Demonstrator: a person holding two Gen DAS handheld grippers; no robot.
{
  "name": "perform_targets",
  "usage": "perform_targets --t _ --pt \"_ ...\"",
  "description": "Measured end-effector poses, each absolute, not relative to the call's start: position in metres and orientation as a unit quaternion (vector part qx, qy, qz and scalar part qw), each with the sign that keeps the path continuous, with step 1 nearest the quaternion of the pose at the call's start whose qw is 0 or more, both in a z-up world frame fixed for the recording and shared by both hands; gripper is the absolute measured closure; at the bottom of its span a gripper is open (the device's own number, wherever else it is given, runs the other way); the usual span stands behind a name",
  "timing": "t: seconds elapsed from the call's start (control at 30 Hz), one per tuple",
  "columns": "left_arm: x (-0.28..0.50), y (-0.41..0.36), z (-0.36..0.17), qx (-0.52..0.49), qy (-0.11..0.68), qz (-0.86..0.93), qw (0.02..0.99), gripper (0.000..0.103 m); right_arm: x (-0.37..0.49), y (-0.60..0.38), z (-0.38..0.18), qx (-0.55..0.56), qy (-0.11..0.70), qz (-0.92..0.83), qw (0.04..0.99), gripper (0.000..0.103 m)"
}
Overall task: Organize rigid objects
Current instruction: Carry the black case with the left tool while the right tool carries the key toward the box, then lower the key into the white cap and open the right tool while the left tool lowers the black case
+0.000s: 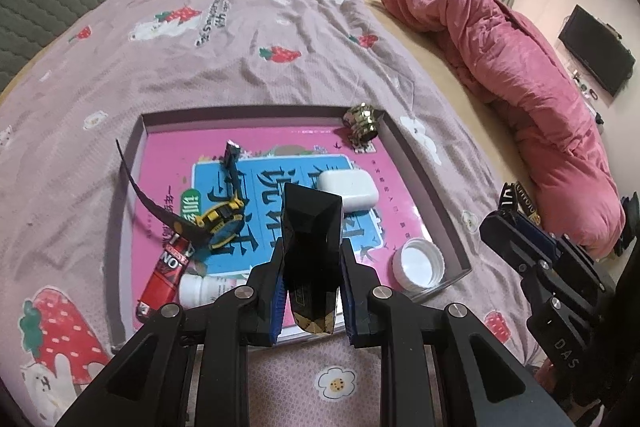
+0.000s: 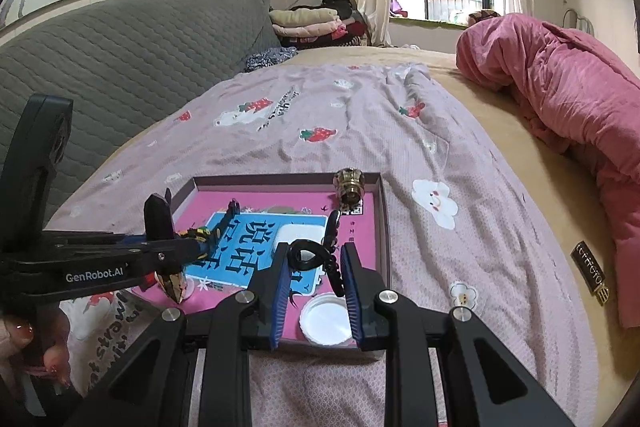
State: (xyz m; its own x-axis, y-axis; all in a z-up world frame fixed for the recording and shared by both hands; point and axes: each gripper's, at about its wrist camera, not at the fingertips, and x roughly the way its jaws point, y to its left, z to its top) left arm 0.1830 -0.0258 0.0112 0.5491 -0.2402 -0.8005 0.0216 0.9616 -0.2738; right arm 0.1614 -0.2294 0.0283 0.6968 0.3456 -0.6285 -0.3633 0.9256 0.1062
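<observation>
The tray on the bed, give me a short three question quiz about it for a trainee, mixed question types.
1. True or false: the left gripper is shut on a black faceted object above the tray.
2. Which item lies in the tray's near right corner? A) white cap B) watch C) white earbud case
3. Fill in: the right gripper holds a black ____ between its fingers.

Key:
1. True.
2. A.
3. Hair clip, as far as its looped, toothed shape shows.
</observation>
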Motion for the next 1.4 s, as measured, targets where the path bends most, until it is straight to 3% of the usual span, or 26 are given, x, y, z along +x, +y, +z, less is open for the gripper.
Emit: perform_targets --t 1.4 --pt "0.209 -0.03 -0.048 -0.112 0.513 -0.07 0.848 0.08 0.176 -0.216 -0.027 -0.035 0.407 0.181 0.894 0.078"
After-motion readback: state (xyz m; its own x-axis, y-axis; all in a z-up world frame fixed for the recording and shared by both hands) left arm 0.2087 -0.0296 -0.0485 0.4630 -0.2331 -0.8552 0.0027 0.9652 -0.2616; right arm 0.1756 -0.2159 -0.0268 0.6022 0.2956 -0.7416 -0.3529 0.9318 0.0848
